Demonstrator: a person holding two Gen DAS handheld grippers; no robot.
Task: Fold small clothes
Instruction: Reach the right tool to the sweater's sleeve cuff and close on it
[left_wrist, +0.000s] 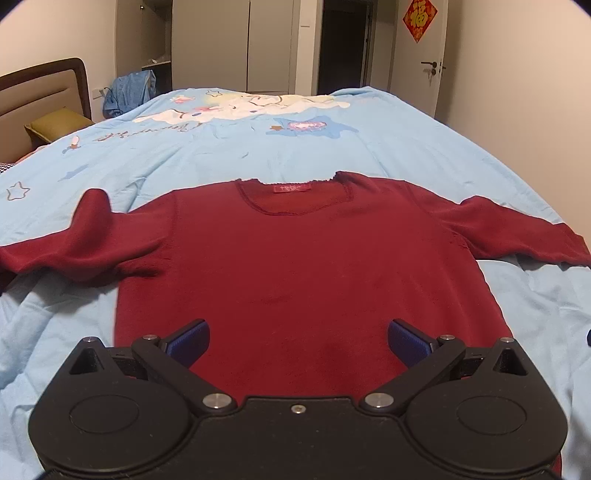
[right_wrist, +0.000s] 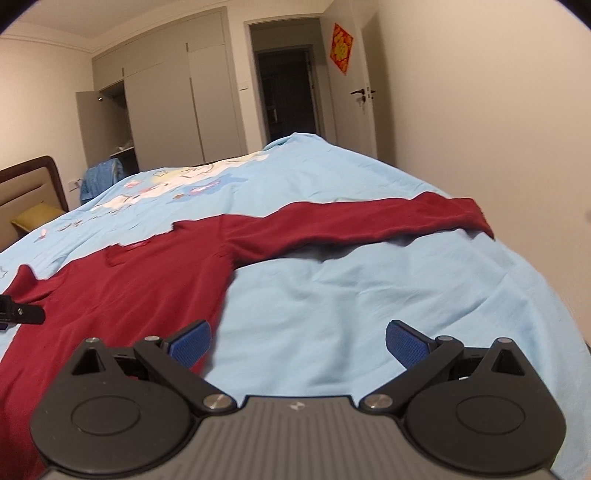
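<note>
A dark red top (left_wrist: 295, 258) is laid flat on the bed (left_wrist: 332, 147), on a light blue cover w/ a cartoon print, neckline toward the far side and both sleeves spread out.

Left wrist view: the whole top is seen head-on, incl. the pink label (left_wrist: 291, 188) inside the collar and the left sleeve (left_wrist: 85, 236), which is rumpled and partly bunched. The left gripper (left_wrist: 298, 341) is held over the hem area, jaws spread wide, nothing between them. A green pillow (left_wrist: 59, 125) is seen at the headboard.

Right wrist view: only the right side of the top (right_wrist: 129, 288) is covered; the right sleeve (right_wrist: 369, 221) is shown full length, stretched toward the bed's edge, cuff slightly lifted over a crease in the cover. The right gripper (right_wrist: 298, 341) is also wide apart and empty, its left finger over the top's side edge, its right finger over bare cover. A black part of the other gripper is caught at the left frame edge, over the top.

In both views: wardrobe (right_wrist: 162, 110), open doorway, red wall ornament (right_wrist: 341, 48).
</note>
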